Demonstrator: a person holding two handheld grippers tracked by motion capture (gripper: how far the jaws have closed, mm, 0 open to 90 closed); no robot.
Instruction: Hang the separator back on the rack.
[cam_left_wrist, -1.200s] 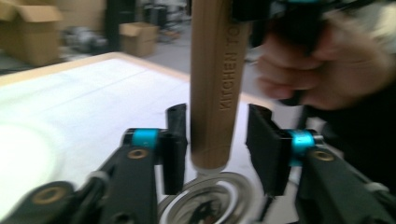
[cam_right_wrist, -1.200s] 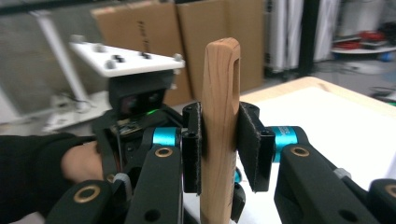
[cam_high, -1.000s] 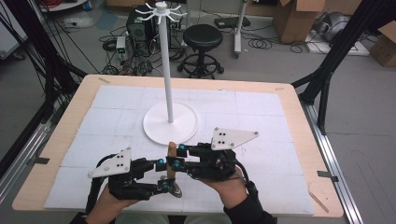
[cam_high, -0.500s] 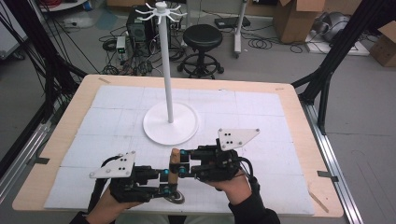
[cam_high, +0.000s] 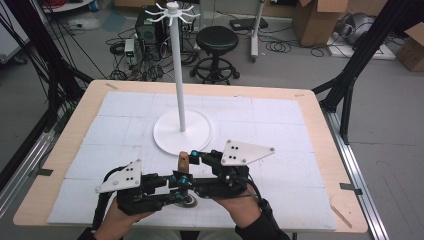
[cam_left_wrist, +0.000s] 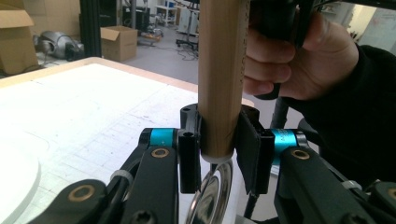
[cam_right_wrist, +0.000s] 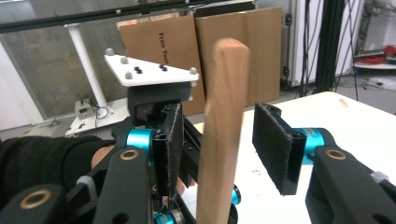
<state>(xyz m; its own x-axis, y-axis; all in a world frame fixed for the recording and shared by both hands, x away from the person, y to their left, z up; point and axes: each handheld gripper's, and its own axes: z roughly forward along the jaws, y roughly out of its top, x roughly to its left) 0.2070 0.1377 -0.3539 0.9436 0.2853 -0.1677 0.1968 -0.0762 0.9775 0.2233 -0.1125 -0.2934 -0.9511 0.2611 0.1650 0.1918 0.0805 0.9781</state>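
Note:
A wooden handle (cam_high: 184, 161) stands upright near the table's front edge, with a metal ring (cam_high: 189, 201) at its lower end. My left gripper (cam_high: 178, 180) is shut on the handle's lower part; in the left gripper view the handle (cam_left_wrist: 219, 84) sits clamped between the pads (cam_left_wrist: 187, 158), with the metal ring (cam_left_wrist: 211, 191) just below. My right gripper (cam_high: 194, 156) is open, its jaws to either side of the handle's upper part. In the right gripper view the handle (cam_right_wrist: 223, 130) rises between the spread pads (cam_right_wrist: 275, 144), with my left gripper (cam_right_wrist: 154, 116) behind it.
A white stand (cam_high: 181, 75) with a round base (cam_high: 200, 135) and hooks on top rises at mid-table, just beyond the grippers. A white mat (cam_high: 280, 125) covers the wooden table (cam_high: 320, 125). A stool, boxes and cables lie on the floor behind.
Hardly anything differs. Both hands dipped slightly and came back, and the handle stays upright between the two grippers.

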